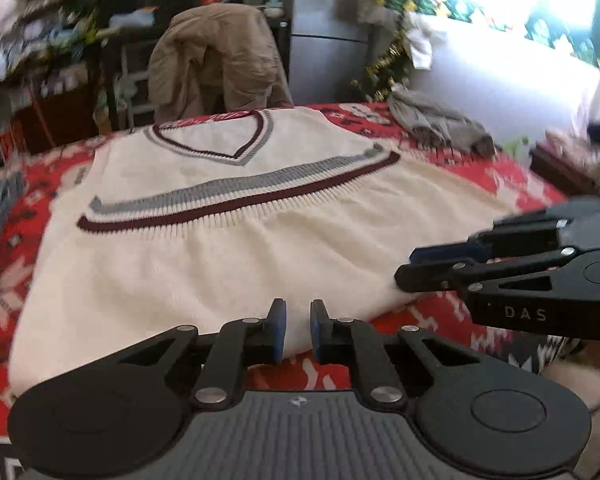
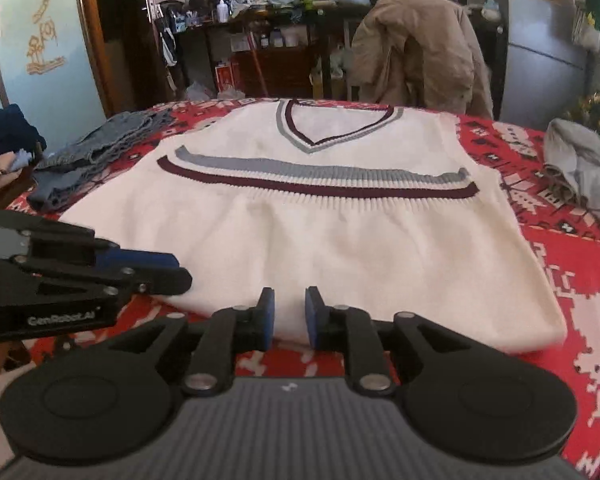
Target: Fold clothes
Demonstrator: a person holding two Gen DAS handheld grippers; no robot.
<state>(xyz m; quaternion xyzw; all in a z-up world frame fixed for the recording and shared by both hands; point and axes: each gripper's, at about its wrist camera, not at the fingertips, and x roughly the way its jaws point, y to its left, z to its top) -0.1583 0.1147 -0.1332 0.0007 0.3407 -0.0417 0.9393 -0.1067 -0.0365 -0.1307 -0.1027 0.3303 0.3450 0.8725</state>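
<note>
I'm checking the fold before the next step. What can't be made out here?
- Left wrist view: cream knit vest, near hem hidden behind left gripper.
- Right wrist view: hem likewise hidden behind right gripper.
- Both views: whether the fingers pinch the hem.
- Left wrist view: background shelves blurred.

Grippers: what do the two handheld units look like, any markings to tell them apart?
Both are matte black linkage fingers with silver rivets and blue pads on ribbed grey bodies. The left gripper reads "GenRobot.AI" on its side; the right gripper reads "DAS". No cables or sleeves visible.
</note>
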